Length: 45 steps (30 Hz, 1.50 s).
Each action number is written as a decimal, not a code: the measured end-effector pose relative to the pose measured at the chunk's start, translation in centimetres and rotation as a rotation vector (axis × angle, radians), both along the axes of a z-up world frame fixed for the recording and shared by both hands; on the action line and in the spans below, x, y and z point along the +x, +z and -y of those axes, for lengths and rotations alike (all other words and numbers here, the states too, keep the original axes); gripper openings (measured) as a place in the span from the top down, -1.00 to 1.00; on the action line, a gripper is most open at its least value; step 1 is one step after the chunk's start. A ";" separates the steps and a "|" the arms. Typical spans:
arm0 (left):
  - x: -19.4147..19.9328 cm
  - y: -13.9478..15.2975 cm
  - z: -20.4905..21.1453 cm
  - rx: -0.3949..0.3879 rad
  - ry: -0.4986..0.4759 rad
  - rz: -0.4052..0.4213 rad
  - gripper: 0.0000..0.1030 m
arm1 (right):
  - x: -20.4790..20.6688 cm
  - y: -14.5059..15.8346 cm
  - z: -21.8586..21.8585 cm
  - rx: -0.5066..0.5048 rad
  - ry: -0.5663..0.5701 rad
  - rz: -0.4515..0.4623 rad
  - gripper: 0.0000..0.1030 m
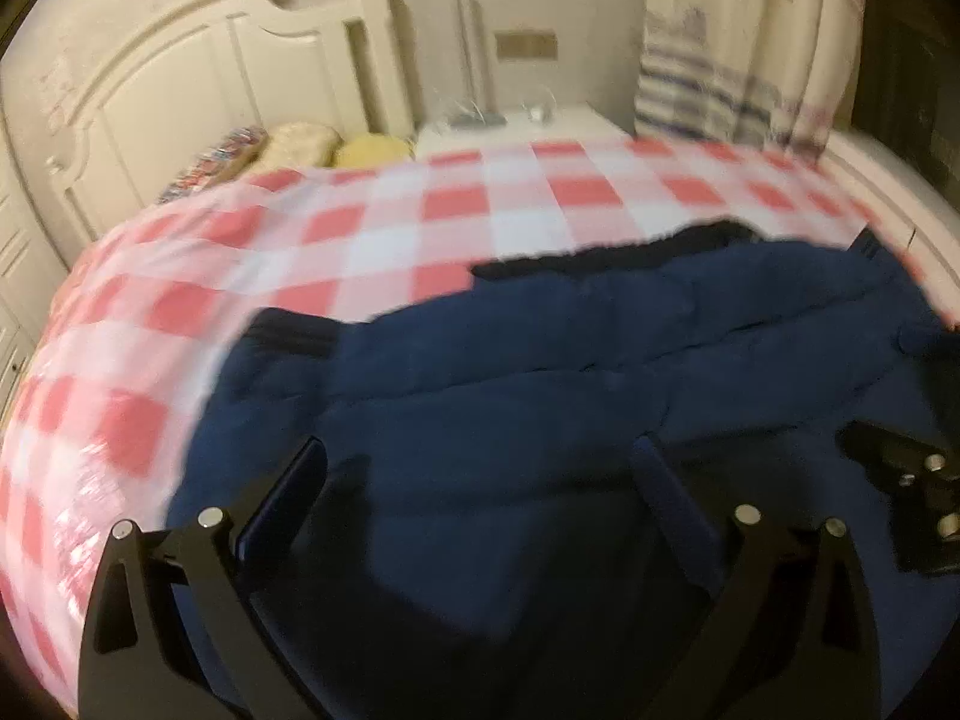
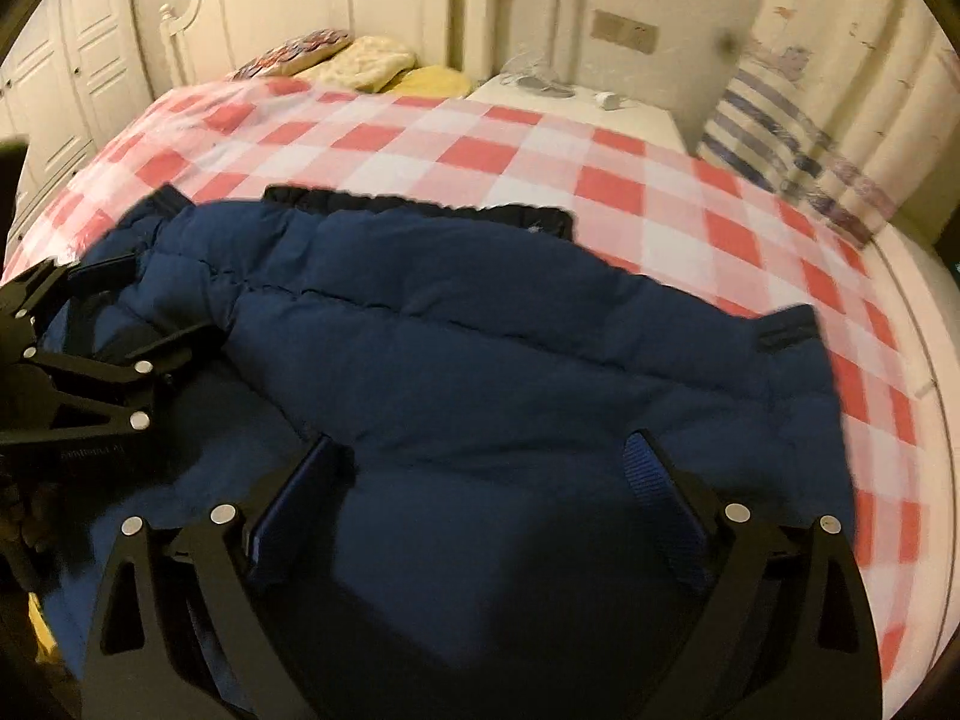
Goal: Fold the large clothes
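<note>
A large navy quilted jacket (image 2: 480, 348) lies spread on the red-and-white checked bedspread (image 2: 540, 156); it also shows in the left wrist view (image 1: 600, 348). Its black collar (image 2: 420, 207) points toward the headboard. My left gripper (image 1: 480, 456) is open just above the jacket's near part. My right gripper (image 2: 486, 450) is open above the jacket too. The left gripper shows at the left edge of the right wrist view (image 2: 150, 324), over a sleeve. The right gripper's body shows at the right edge of the left wrist view (image 1: 918, 492).
A cream headboard (image 2: 312, 0) and several pillows (image 2: 372, 63) stand at the far end. A white nightstand (image 2: 588, 105) with small items sits beside the bed. A striped curtain (image 2: 798, 144) hangs at the right. The bed's right edge (image 2: 924, 324) is bare mattress.
</note>
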<state>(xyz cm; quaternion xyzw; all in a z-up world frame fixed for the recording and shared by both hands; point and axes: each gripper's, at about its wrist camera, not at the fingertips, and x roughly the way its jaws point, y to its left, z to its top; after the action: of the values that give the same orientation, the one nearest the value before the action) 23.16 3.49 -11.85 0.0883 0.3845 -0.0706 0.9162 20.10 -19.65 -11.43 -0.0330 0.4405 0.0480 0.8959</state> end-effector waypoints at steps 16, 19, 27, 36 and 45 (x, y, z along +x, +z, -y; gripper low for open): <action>-4.1 -0.4 -5.5 -0.011 0.170 0.055 -0.93 | -6.5 -0.9 3.9 0.048 -0.079 0.070 -0.89; -7.7 1.9 -4.5 -0.073 0.094 0.119 -0.95 | -9.3 0.4 3.1 0.079 -0.037 0.115 -0.89; -12.0 -2.9 2.0 0.032 -0.064 0.115 -0.96 | -13.2 -2.9 -1.8 -0.064 0.065 0.186 -0.91; -15.0 -1.0 0.4 0.010 -0.060 0.133 -0.95 | -16.2 -0.8 -2.7 -0.101 0.084 0.213 -0.89; -16.1 -3.5 -0.5 0.073 -0.066 0.148 -0.96 | -18.1 -3.1 -1.1 -0.067 0.096 0.202 -0.89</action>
<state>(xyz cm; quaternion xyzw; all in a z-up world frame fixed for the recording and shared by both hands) 7.04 4.03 -15.38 0.1394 0.3150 -0.0799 0.9354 1.97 -18.53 -14.56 -0.0884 0.3473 0.0726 0.9307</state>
